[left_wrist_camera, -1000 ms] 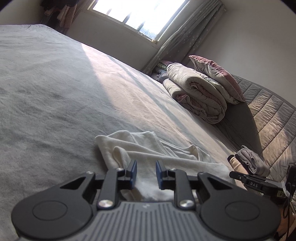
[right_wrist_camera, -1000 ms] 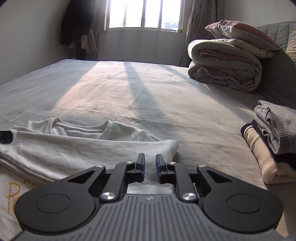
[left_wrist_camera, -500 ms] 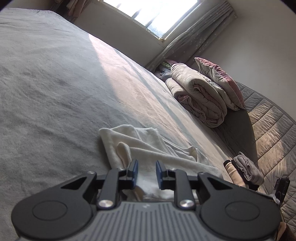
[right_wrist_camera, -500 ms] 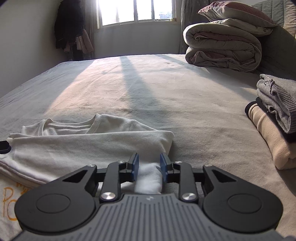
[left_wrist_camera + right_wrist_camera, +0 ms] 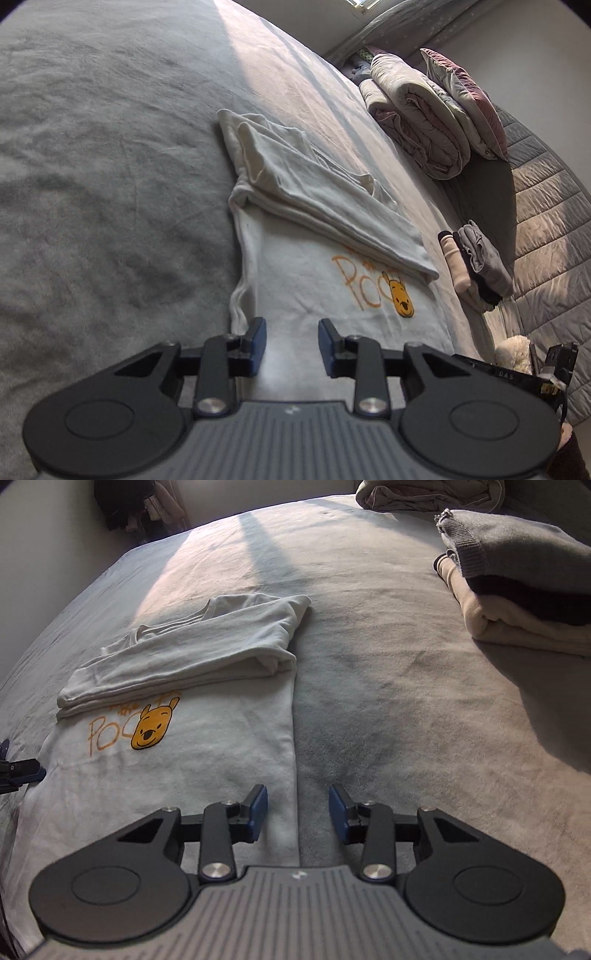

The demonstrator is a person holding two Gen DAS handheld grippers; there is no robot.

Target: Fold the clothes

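A white T-shirt (image 5: 295, 280) with an orange bear print (image 5: 400, 299) lies flat on the grey bed (image 5: 92, 184). Its upper part is folded down over the body as a thick band (image 5: 325, 206). It also shows in the right wrist view (image 5: 192, 753), with the bear print (image 5: 151, 727) just below the fold. My left gripper (image 5: 291, 347) is open and empty above the shirt's lower left part. My right gripper (image 5: 298, 812) is open and empty over the shirt's right side edge. The right gripper also shows in the left wrist view (image 5: 517, 369).
A stack of folded clothes (image 5: 517, 590) lies to the right on the bed, also in the left wrist view (image 5: 476, 266). A rolled duvet with pillows (image 5: 424, 122) sits at the quilted headboard (image 5: 546, 221). Dark clothes (image 5: 125, 506) hang at the far wall.
Both grippers have opened and pulled back and up from the shirt. The folded-over top now lies released on the shirt body, and the bear print is in view.
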